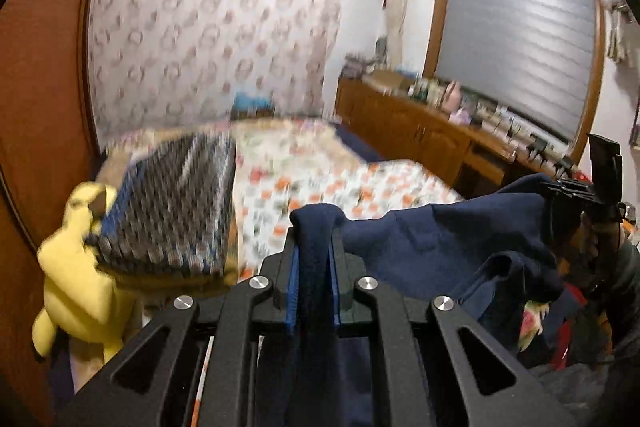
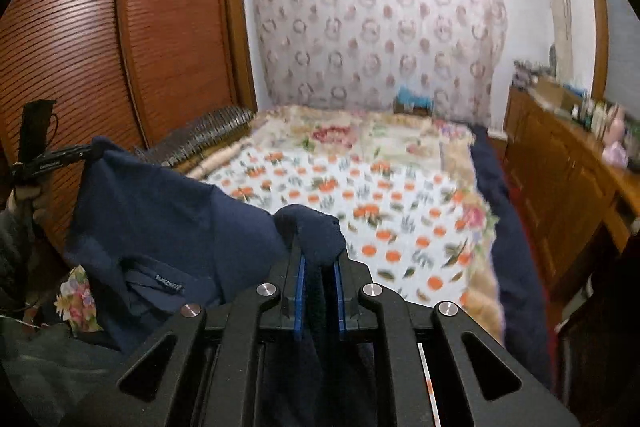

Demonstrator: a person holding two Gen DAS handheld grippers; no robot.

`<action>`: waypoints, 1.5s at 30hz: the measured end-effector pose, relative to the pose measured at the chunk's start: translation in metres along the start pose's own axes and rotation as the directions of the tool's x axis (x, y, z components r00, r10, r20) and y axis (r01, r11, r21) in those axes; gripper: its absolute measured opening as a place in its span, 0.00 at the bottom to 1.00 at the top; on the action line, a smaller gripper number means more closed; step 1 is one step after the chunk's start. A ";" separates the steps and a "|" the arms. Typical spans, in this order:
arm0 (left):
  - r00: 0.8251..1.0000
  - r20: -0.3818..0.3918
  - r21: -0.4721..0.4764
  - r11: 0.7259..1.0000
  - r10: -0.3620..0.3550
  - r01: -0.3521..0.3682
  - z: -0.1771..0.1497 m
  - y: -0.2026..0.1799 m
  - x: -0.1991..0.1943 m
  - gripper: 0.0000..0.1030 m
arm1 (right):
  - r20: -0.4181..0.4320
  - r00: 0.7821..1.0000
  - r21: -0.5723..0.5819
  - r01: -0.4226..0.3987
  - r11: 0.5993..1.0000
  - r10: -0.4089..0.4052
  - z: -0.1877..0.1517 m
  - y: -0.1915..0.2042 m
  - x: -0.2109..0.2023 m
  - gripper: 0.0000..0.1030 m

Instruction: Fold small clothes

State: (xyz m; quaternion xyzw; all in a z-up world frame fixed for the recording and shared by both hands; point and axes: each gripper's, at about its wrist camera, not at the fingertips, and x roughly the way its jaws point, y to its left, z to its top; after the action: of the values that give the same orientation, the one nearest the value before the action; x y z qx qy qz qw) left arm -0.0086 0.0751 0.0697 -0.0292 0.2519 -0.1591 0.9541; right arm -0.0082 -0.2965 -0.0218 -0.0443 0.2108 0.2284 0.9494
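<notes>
A navy blue garment (image 1: 440, 247) hangs stretched in the air between my two grippers, above the bed. My left gripper (image 1: 315, 233) is shut on one bunched corner of it, with the cloth pinched between the blue pads. At the far right of the left wrist view the right gripper (image 1: 554, 193) pinches the other corner. In the right wrist view my right gripper (image 2: 319, 251) is shut on its bunched corner of the navy garment (image 2: 160, 219). The left gripper (image 2: 90, 149) holds the far corner at the left. A small label (image 2: 170, 287) shows on a sagging inner fold.
Below lies a bed with an orange-flower sheet (image 2: 380, 203). A folded knitted blanket (image 1: 172, 203) and a yellow plush toy (image 1: 76, 267) sit at its left side. A slatted wooden wardrobe (image 2: 120, 39) stands left, a wooden sideboard (image 2: 560, 179) with bottles right. More clothes (image 2: 80, 299) lie below the garment.
</notes>
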 end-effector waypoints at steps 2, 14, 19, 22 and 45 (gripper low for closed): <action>0.999 0.043 0.018 1.000 -0.021 0.020 0.016 -0.006 -0.014 0.13 | 0.029 1.000 0.003 0.001 1.000 -0.001 0.014 0.000 -0.026 0.11; 0.968 0.250 0.117 0.993 -0.017 -0.013 0.079 -0.037 -0.102 0.13 | 0.260 0.965 -0.085 -0.003 0.996 0.025 0.068 0.020 -0.155 0.11; 0.952 0.307 0.135 0.990 0.000 -0.043 0.093 -0.037 -0.120 0.13 | 0.318 0.948 -0.135 0.040 0.990 0.006 0.079 0.027 -0.183 0.11; 0.944 0.329 0.126 0.990 0.021 -0.066 0.101 -0.029 -0.120 0.13 | 0.325 0.946 -0.148 0.057 0.987 -0.006 0.078 0.022 -0.182 0.11; 0.959 -0.089 0.016 0.963 0.271 -0.271 0.065 0.103 0.174 0.69 | -0.138 0.940 -0.023 0.313 0.949 -0.313 0.117 -0.056 0.182 0.49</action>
State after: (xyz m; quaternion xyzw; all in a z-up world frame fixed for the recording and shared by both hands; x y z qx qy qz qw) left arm 0.1962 0.1156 0.0300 0.0144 0.2960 -0.0287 0.9546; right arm 0.2090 -0.2501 0.0068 -0.0936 0.2672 0.0711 0.9565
